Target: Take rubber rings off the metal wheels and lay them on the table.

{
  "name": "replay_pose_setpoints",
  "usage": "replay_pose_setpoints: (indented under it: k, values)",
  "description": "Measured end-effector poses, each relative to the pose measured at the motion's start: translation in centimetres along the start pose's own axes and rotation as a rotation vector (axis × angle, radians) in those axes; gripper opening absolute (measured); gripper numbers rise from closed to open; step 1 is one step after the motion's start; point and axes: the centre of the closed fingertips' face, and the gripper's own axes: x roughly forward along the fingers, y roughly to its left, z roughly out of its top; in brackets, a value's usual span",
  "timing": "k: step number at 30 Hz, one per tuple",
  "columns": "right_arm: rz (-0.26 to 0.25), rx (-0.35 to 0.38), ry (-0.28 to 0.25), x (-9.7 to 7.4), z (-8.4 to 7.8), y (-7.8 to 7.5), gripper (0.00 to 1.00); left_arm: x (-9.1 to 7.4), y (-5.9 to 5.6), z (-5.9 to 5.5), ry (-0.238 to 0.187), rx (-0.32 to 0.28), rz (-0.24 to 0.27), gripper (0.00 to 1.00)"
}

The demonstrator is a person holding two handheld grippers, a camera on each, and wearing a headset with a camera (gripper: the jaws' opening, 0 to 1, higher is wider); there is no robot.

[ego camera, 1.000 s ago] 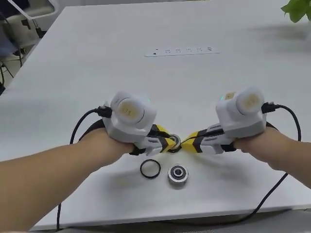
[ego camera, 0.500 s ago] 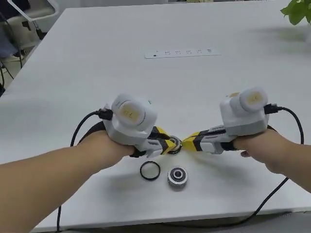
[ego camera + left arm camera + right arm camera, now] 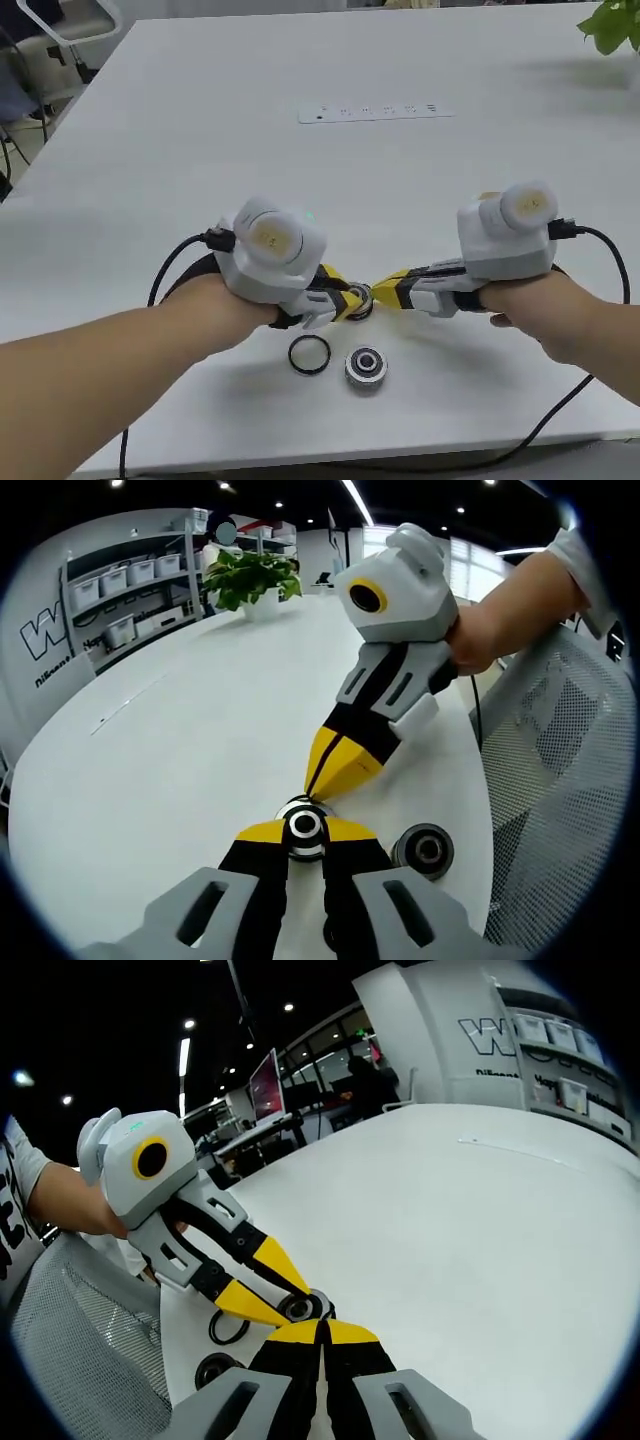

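Note:
My left gripper (image 3: 352,298) is shut on a small metal wheel (image 3: 359,296) and holds it just above the white table (image 3: 400,180). My right gripper (image 3: 376,291) meets it from the right, its yellow tips pressed together on the wheel's black rubber ring. In the left gripper view the wheel (image 3: 305,827) sits between my own jaws, with the right gripper (image 3: 316,786) touching its top edge. In the right gripper view my shut jaws (image 3: 322,1322) reach the wheel (image 3: 298,1307). A loose rubber ring (image 3: 309,354) and a bare metal wheel (image 3: 366,365) lie on the table just in front.
A white power strip (image 3: 375,109) lies far back on the table. A green plant (image 3: 612,18) stands at the back right corner. Black cables (image 3: 170,262) trail from both grippers towards the near table edge. A mesh chair (image 3: 560,780) stands beside the table.
Both grippers stay joined at the held wheel. The right gripper has drifted a little to the right. The loose ring and bare wheel lie where they were.

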Motion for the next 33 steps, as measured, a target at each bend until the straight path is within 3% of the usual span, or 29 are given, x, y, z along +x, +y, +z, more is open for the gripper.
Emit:
replay_pose_setpoints:
  k: [33]
  values:
    - [0.032,-0.046,0.0,0.5,0.3,1.3,0.0,0.0,0.0,0.0,0.0,0.006,0.01,0.08]
